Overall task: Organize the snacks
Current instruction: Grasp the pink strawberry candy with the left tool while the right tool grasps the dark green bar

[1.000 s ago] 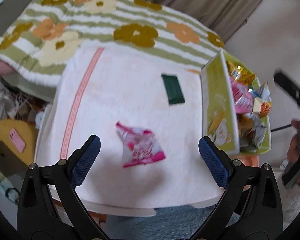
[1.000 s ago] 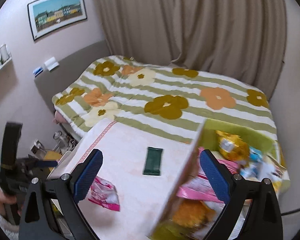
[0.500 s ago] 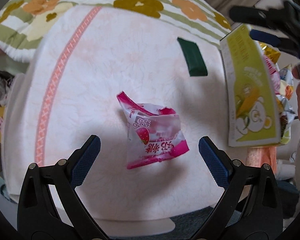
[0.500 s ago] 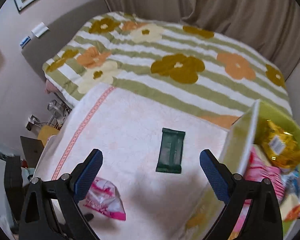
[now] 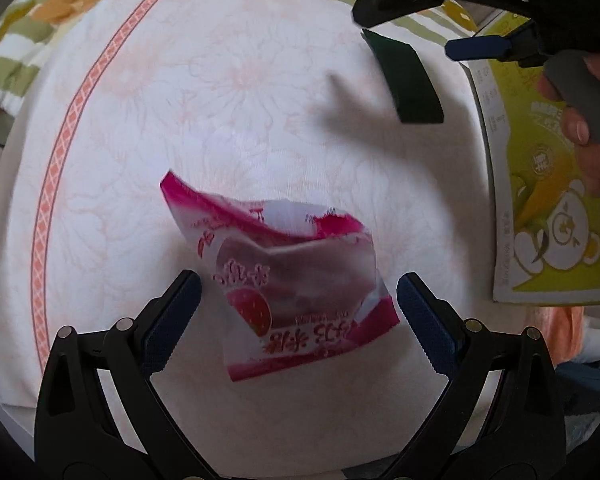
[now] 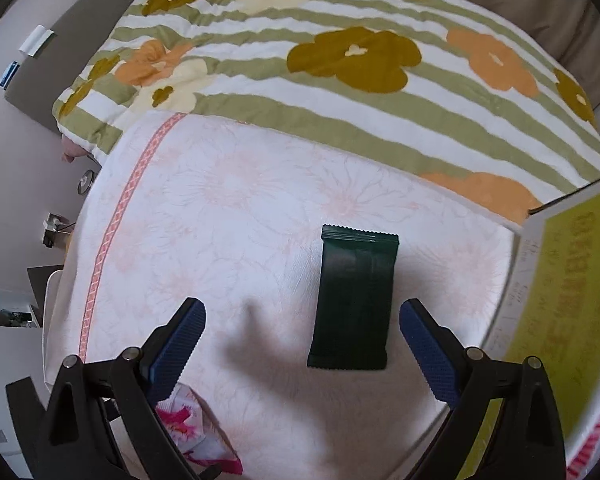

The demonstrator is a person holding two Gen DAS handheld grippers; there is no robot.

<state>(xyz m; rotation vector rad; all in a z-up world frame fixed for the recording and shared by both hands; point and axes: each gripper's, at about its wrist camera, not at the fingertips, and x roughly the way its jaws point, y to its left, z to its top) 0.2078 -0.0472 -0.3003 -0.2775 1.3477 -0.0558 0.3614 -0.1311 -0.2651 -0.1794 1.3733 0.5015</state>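
A pink and white strawberry snack bag (image 5: 292, 280) lies crumpled on the white floral cloth (image 5: 220, 100). My left gripper (image 5: 298, 304) hangs open just above it, one blue pad on each side. A dark green snack bar (image 6: 354, 300) lies flat further back; my right gripper (image 6: 302, 336) is open over its near end, the bar sitting closer to the right fingertip. In the left wrist view the green bar (image 5: 404, 80) lies under the right gripper (image 5: 412, 20), held by a hand (image 5: 584, 128). The yellow-green box (image 5: 548, 208) stands at the right.
Behind the cloth-covered table lies a bed with a green-striped flowered quilt (image 6: 340, 52). The box's side wall (image 6: 560, 300) rises close to my right gripper. The pink bag's corner (image 6: 196, 432) shows at the lower left of the right wrist view. Clutter sits on the floor at left.
Both grippers came down and forward. The left closed in over the pink bag, which now lies between its pads. The right moved from above the box to over the green bar.
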